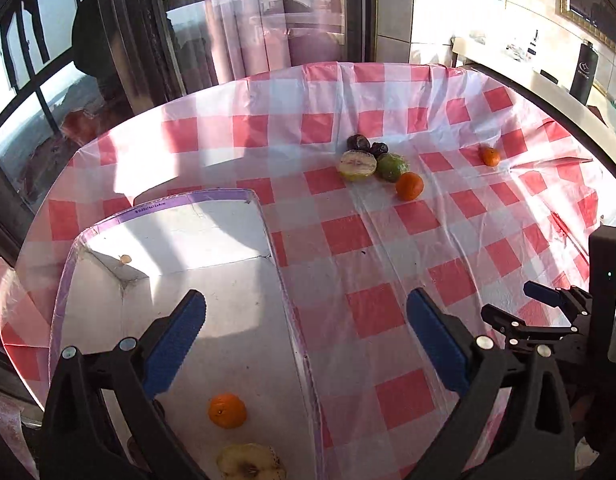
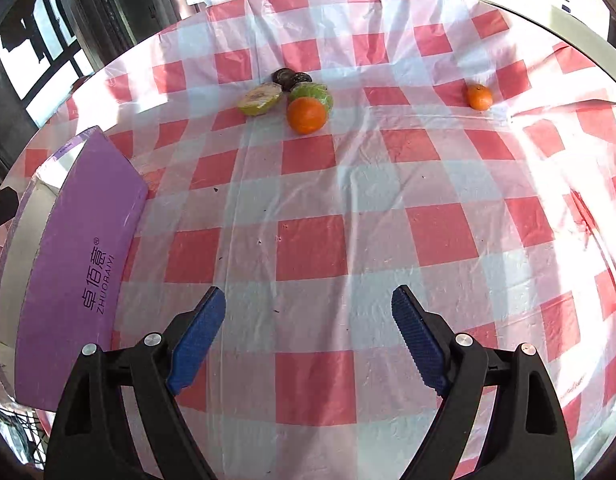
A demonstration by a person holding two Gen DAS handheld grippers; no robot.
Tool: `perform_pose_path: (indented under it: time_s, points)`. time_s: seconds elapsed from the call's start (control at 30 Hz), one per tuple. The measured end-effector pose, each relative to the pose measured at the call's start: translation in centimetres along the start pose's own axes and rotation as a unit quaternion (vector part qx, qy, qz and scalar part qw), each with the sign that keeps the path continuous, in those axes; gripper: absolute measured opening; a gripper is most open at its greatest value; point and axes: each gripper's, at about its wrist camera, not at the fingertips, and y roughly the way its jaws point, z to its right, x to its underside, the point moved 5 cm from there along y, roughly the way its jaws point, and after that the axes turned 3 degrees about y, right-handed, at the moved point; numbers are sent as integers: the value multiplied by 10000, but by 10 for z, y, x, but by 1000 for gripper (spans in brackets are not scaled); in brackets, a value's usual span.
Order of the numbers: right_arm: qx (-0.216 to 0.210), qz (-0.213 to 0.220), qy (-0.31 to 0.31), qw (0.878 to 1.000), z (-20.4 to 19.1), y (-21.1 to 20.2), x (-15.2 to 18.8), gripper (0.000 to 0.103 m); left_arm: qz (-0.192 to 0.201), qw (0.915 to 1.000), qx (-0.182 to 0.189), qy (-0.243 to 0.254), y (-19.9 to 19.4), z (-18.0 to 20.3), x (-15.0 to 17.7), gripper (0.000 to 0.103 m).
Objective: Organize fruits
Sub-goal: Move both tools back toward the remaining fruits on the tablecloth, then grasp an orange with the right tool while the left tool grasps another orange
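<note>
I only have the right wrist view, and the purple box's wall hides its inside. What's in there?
Observer: An orange lies on the floor of the box, towards its near end.
Operator: Anything else inside?
Observer: A pale fruit half, cut face up, lies just nearer than the orange.
Operator: And where is the left gripper?
Observer: The left gripper is open and empty. One finger is over the box and the other is over the cloth.
</note>
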Motion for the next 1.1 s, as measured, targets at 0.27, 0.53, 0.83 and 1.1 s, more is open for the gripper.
perform_pose_path:
  time_s: [0.27,0.53,0.83,1.1]
  points:
    - [770,-2,435,9961,104,43,-44,82,-938,9949,361,11,95,100,-12,100]
    - [1082,405,292,9929,138,97,-122,75,-1356,9903,-84,-280,165,115,-15,100]
    - [1270,768,630,9869,157,147,-207,70,-931,9955,-153,-24,208,129,-48,99]
    - [1173,808,854,9861,164,162,-232,68,-705,9973,-134,-159,252,135,-91,93]
